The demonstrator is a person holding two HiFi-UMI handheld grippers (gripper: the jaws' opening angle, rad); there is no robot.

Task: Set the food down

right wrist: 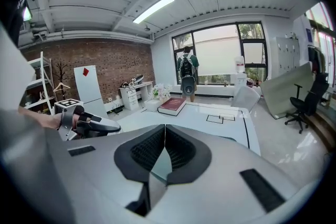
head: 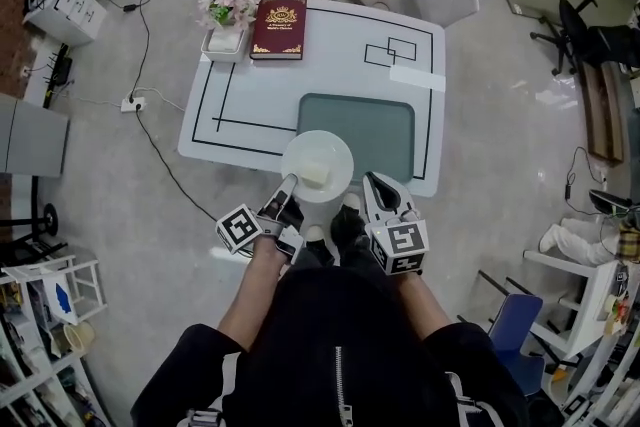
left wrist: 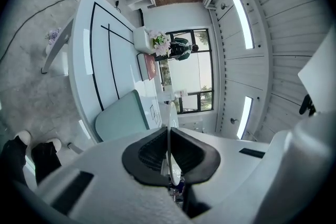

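I have the left gripper [head: 289,187] clenched on the rim of the white plate [head: 322,150], which shows edge-on between its pads in the left gripper view. The pale block of food [head: 314,174] sits on that plate, lower middle of the head view, where the white table's [head: 330,55] near edge meets the green mat [head: 365,130]. My right gripper [head: 373,183], just right of the plate, is closed on nothing.

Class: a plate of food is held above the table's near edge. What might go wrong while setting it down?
1. The left tool pinches the plate only at its rim, so it may tilt and the food slide off.
2. The plate hangs over the near edge of the table; released there, it might tip to the floor.
3. The right tool is shut and empty, lending no support.
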